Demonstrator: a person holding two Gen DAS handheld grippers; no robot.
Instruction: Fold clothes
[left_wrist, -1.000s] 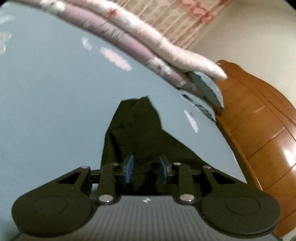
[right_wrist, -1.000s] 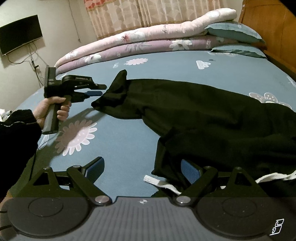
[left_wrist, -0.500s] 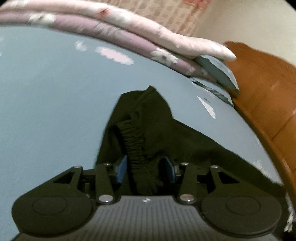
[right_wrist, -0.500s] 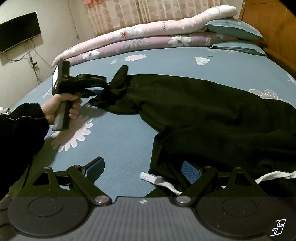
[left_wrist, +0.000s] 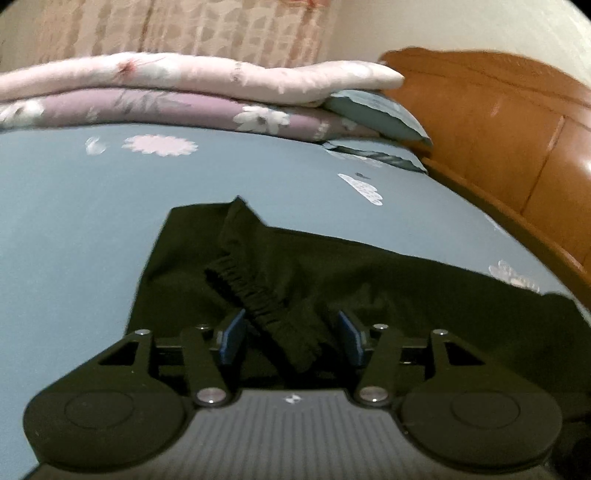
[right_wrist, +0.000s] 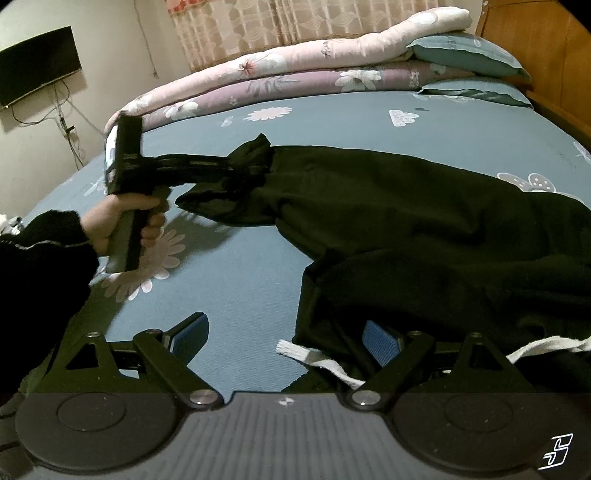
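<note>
Black trousers (right_wrist: 406, 206) lie across the blue bedsheet (right_wrist: 240, 280). Their elastic cuff (left_wrist: 258, 291) is bunched between the pads of my left gripper (left_wrist: 290, 338), whose jaws stand apart around the cloth without pinching it. In the right wrist view the left gripper (right_wrist: 255, 173) reaches into the lifted leg end. My right gripper (right_wrist: 284, 338) is open low over the sheet, its right pad (right_wrist: 380, 341) against the waist end of the trousers, next to a white drawstring (right_wrist: 314, 358).
Folded pink and purple quilts (right_wrist: 295, 74) and teal pillows (right_wrist: 469, 55) line the far side of the bed. A wooden headboard (left_wrist: 498, 147) runs along the right. A wall TV (right_wrist: 37, 66) hangs at the left.
My left gripper has moved right and forward into the leg end, lifting the cuff, and its jaws have spread wider. The right gripper has stayed in place.
</note>
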